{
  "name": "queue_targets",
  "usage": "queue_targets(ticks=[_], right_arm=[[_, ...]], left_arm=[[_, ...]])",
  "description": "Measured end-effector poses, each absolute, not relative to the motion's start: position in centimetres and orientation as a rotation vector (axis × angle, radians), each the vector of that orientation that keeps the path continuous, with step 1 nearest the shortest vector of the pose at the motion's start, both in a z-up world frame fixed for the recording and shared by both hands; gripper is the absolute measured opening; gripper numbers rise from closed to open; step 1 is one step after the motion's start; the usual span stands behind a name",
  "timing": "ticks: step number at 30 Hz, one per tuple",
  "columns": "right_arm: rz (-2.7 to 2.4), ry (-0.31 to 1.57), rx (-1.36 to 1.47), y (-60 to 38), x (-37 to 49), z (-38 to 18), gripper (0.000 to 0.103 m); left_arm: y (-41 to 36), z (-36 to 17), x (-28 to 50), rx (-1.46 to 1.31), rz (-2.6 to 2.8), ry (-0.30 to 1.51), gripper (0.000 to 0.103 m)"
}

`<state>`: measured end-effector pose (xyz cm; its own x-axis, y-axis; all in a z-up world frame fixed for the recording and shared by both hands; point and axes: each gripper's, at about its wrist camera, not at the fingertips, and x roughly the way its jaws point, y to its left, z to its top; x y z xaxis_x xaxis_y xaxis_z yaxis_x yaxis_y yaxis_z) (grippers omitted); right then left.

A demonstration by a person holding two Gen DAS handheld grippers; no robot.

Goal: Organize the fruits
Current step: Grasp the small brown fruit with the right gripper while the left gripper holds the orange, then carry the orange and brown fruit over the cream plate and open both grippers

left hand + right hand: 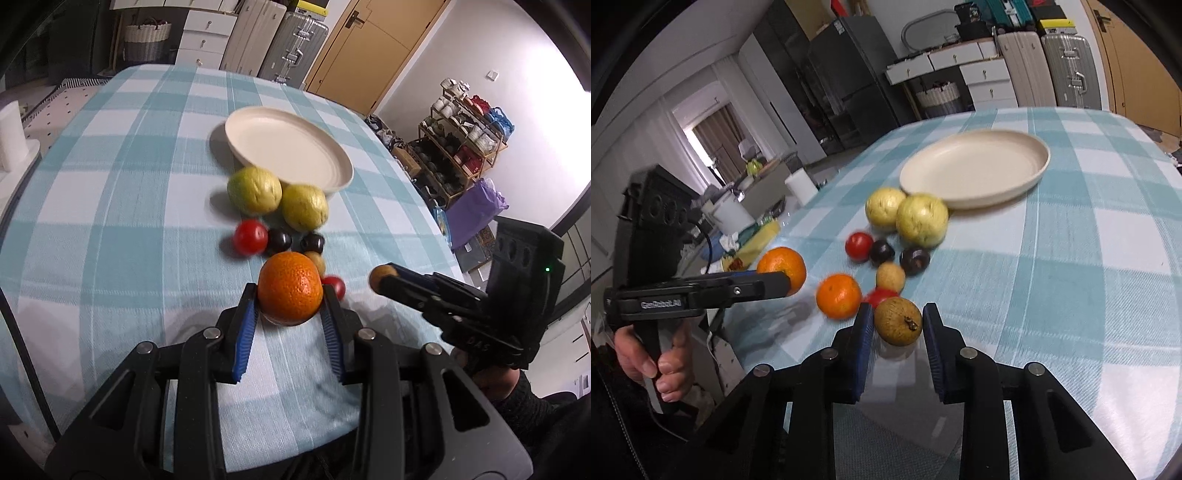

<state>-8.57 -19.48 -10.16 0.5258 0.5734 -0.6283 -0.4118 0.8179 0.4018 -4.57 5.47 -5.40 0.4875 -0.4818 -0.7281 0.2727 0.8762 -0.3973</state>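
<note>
Left gripper point(290, 301) is clamped on an orange point(290, 291), both blue-padded fingers point(245, 332) pressed to its sides, fruit lifted clear of the checked tablecloth point(110, 184). From the right wrist view the same orange point(783, 267) sits at the tip of the left gripper point(785, 280), with the person's left hand point(653, 358) wrapped on the handle.

Right gripper point(897, 321) is closed on a brown round fruit point(898, 320), stem stub facing the camera, held just above the cloth. In the left wrist view it shows as a small brown ball point(382, 275) at the tip of the right gripper point(384, 280).

Second orange point(838, 295) lies on the cloth, just left of the right gripper's left finger. Behind it a red tomato point(881, 295), partly hidden by the held brown fruit. Another brown fruit point(890, 276) sits on the table just past that. Then a row: red tomato point(859, 245), dark plum point(882, 252), second dark plum point(915, 259), close together. Beyond them two yellow-green guavas point(922, 219), touching each other; the right one overlaps the plate rim in view, contact cannot be told.

Cream plate point(1034, 147) sits farther back on the table, nothing on it. Motion blur on the fruits and plate edges in both views.

Background: suitcases point(1067, 66), white drawers point(986, 81), woven basket point(940, 98).
</note>
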Motion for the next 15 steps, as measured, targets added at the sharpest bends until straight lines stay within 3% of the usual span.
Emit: queue_targets(ticks=[15], right_arm=[[0.588,0.668,0.230,-22.1,-1.5,-2.8,0.028]], left_arm=[[3.1,-1.4,5.9,-0.201,-0.474,0.925,0.031]])
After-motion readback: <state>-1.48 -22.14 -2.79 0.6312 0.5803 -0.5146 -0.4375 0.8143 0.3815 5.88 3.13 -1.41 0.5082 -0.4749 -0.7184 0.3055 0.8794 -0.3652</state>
